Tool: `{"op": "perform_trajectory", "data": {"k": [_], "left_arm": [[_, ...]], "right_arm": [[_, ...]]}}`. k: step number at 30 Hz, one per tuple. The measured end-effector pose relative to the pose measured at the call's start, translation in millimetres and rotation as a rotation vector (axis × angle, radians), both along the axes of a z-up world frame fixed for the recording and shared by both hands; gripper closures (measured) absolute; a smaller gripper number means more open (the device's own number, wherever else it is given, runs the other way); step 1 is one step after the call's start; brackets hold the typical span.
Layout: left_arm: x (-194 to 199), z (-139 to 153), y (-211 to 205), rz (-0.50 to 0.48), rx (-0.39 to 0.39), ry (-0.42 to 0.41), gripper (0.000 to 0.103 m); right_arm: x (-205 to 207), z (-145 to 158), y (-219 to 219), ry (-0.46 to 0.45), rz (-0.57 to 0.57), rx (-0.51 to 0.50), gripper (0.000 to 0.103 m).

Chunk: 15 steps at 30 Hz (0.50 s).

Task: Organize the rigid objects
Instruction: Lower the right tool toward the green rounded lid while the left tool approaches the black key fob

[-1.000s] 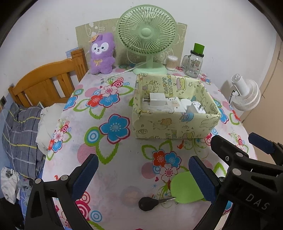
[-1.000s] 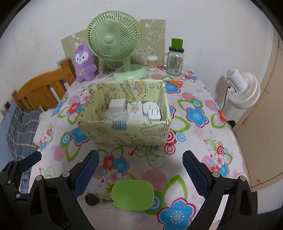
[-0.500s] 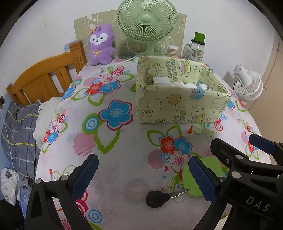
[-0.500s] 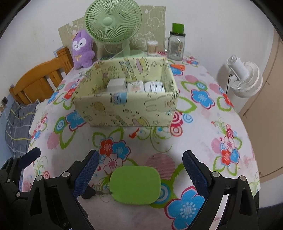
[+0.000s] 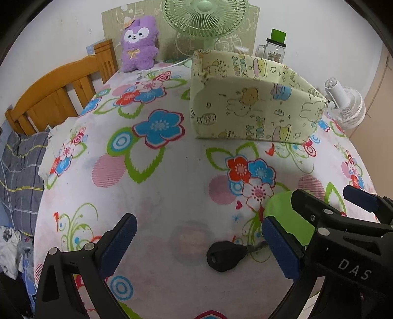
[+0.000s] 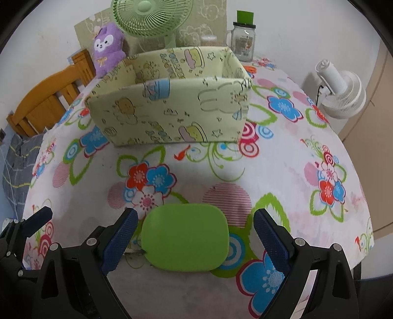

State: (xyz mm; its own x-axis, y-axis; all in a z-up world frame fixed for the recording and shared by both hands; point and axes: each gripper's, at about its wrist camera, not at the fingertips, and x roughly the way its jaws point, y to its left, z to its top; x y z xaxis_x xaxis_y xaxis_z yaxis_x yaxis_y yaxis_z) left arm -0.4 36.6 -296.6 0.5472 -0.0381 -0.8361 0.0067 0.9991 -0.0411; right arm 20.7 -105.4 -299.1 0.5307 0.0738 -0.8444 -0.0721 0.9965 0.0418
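Pad (image 6: 185,236), flat, lime green, round-cornered

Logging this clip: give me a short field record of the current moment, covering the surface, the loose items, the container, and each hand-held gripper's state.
surface: floral tablecloth
loose items: green flat case; black key beside it
container: yellow patterned box, contents hidden from these angles
left hand-held gripper: open, low, key between its fingers
right hand-held gripper: open, straddling the green flat case, not touching
background: green fan, purple plush, jar
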Motion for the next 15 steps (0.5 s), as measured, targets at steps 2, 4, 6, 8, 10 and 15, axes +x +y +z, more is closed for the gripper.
{"op": "perform_trajectory", "data": {"k": [2,4,6,8,10,15], "left_arm": [[-1.6,-3.9,-0.1,0.001,-0.004,0.006,0.0],[-3.0,-7.2,-0.1,0.006,-0.014,0.017,0.0],[-4.3,-10.6,0.1,0.007,-0.023,0.027,0.001],[-5.8,-12.6,0.0,0.009,-0.02,0.026,0.002],[-6.9,-15.1,-0.3,0.005,-0.018,0.027,0.003],[-11.3,-19.0,-1.3,-0.02,0.013,0.017,0.01]], "right_arm": [[-0.4,-4.4,0.2,0.011,0.001,-0.003,0.006],[-1.3,-8.2,1.0,0.016,0.003,-0.007,0.006],[-1.9,-11.4,2.4,0.02,0.005,-0.009,0.006],[-1.9,-14.5,3.9,0.025,0.007,-0.011,0.006],[-2.2,-16.9,4.8,0.031,0.01,-0.014,0.006],[-4.9,-22.3,7.1,0.044,0.019,-0.02,0.006]]}}
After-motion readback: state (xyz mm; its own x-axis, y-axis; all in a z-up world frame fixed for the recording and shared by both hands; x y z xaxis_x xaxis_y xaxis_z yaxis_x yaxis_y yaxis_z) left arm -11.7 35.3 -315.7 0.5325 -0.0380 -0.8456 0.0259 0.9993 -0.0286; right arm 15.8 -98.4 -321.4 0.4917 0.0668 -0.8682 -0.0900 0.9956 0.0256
